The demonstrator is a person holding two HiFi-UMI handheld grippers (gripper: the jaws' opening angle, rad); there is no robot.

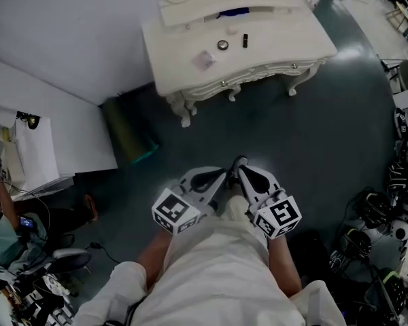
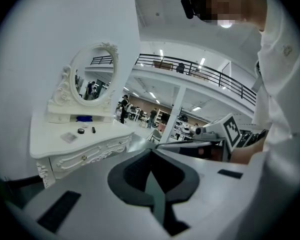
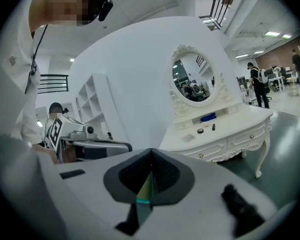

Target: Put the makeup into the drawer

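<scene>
A white vanity table (image 1: 279,43) stands ahead across the dark floor, its drawers (image 1: 214,87) closed. On its top lie a round compact (image 1: 222,45), a black lipstick (image 1: 245,41) and a pale flat packet (image 1: 204,60); a blue item (image 1: 232,11) sits on the shelf under the mirror. The same compact (image 2: 81,131) and lipstick (image 3: 213,127) show small and far in both gripper views. My left gripper (image 1: 222,174) and right gripper (image 1: 240,163) are held side by side near my body, well short of the table. Both are shut with nothing in them.
A green bin (image 1: 130,133) stands by the wall left of the vanity, beside a white shelf unit (image 1: 47,141). Headsets and cables (image 1: 394,216) crowd the floor on the right. A seated person (image 1: 3,226) and more gear are at the lower left.
</scene>
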